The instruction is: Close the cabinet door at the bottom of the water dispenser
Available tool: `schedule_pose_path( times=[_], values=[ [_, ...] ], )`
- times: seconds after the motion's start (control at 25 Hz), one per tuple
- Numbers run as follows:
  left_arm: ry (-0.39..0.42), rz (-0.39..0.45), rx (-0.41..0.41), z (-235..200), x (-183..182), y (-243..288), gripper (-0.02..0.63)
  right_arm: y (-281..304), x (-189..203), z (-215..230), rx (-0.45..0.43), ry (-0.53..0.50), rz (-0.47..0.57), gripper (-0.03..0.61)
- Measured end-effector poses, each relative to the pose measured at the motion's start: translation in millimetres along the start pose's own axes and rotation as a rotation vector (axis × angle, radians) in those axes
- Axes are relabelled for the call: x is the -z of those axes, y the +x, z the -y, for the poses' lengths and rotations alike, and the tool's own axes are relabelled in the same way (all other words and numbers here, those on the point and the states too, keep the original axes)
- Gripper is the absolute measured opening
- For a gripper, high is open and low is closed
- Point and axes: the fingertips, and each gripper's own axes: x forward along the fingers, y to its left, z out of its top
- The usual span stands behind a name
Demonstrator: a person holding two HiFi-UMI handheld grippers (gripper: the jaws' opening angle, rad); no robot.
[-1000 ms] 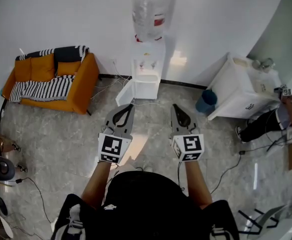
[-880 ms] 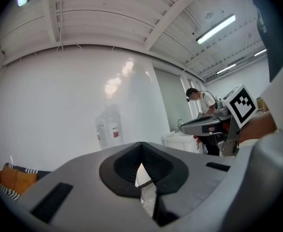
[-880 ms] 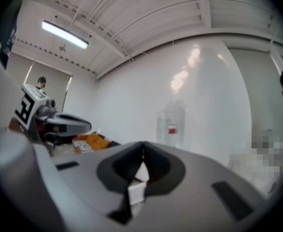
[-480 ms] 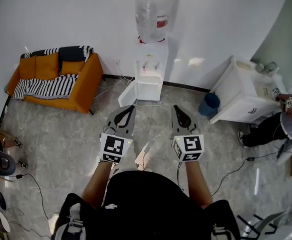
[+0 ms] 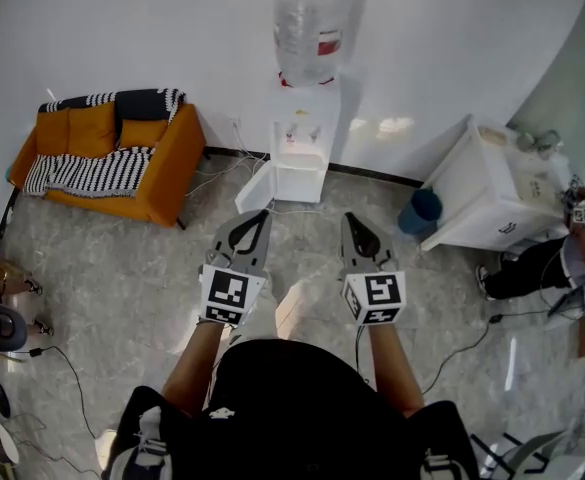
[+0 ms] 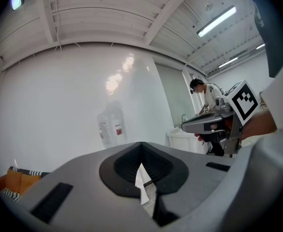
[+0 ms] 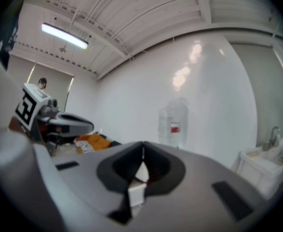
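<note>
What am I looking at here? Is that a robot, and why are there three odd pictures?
There is no robot here. A person wears a camera on the head and holds a two-jaw tool in each hand. The view from above shows the left gripper and right gripper, both shut and empty. The two curved pictures come from cameras riding on each gripper, looking along its jaws. Ahead, a water dispenser stands against the wall with its bottom cabinet door open. An orange sofa sits to its left.
</note>
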Motion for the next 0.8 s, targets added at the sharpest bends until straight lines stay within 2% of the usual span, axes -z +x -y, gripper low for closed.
schedule_pose_path(
  times=[0.4, 0.8],
  values=[
    [-0.022, -0.010, 0.003, -43.4, 16.9, 63.9, 0.011, 71.5, 9.8, 25.5, 0.011, -0.002, -0.023, 0.034],
    [-0.061, -0.024, 0.042, -114.7, 24.8, 154.1, 0.011, 176.9, 12.0, 55.6, 0.036, 0.020, -0.067, 0.034]
  ],
)
